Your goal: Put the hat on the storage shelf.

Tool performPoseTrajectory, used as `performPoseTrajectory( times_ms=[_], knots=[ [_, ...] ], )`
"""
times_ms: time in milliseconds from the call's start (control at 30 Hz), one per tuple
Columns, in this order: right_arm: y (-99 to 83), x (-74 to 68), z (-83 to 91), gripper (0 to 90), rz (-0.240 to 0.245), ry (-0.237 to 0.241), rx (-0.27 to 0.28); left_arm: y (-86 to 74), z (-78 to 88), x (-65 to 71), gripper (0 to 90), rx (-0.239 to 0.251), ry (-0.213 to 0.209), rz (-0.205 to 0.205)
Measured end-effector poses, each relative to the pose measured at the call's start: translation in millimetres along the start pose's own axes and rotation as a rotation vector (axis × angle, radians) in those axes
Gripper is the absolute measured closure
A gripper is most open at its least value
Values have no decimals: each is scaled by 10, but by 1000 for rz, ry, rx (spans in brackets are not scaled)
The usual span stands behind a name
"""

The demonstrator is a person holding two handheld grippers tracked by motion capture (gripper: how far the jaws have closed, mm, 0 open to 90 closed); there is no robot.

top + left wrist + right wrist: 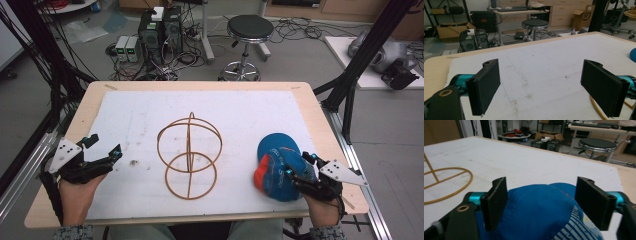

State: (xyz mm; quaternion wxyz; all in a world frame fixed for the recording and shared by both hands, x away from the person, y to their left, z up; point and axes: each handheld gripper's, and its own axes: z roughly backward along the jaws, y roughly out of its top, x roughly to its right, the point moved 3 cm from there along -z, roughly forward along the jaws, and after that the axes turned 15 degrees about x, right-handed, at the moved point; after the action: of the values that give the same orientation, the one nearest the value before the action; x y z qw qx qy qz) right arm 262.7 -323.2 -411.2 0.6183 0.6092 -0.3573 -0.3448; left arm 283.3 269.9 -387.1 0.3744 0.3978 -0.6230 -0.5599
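Observation:
A blue cap (275, 165) with an orange-red part and white lettering lies at the front right of the white mat (140, 115). My right gripper (300, 167) reaches over it from the right. In the right gripper view the jaws of the right gripper (541, 200) stand apart on either side of the cap's crown (541, 217); I see no pad pressing on it. A tan wire frame of crossed hoops (190, 155) stands at mid-table, and its base ring (470, 176) shows left of the cap. My left gripper (105, 145) rests open at the front left, with bare mat between its pads (540, 85).
The wooden table's edge (200, 85) frames the mat. Beyond it stand a black stool (249, 30), computer boxes (160, 30) and floor cables. Black frame posts (350, 85) rise at both sides. A curve of the wire frame (596, 107) lies near my left gripper's right jaw.

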Motion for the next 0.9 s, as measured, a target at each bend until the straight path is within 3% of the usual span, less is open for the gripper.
performPoseTrajectory(
  times_ms=[367,433,533,633,700,900],
  knots=[
    [-33,-4,5,530,9,19,-56,2,-7,15,162,0,-7,-2],
    [-41,-4,6,534,6,18,-68,6,-2,10,162,0,-7,-3],
    [-43,9,-1,454,13,12,-66,8,-1,9,162,3,-6,0],
    [-48,9,-4,462,15,16,-80,6,-1,7,162,2,-7,3],
    [-57,10,-10,454,41,7,-104,5,-1,8,162,-1,-11,1],
    [-69,1,-12,601,44,5,-132,2,-5,11,162,-2,-12,0]
  ],
)
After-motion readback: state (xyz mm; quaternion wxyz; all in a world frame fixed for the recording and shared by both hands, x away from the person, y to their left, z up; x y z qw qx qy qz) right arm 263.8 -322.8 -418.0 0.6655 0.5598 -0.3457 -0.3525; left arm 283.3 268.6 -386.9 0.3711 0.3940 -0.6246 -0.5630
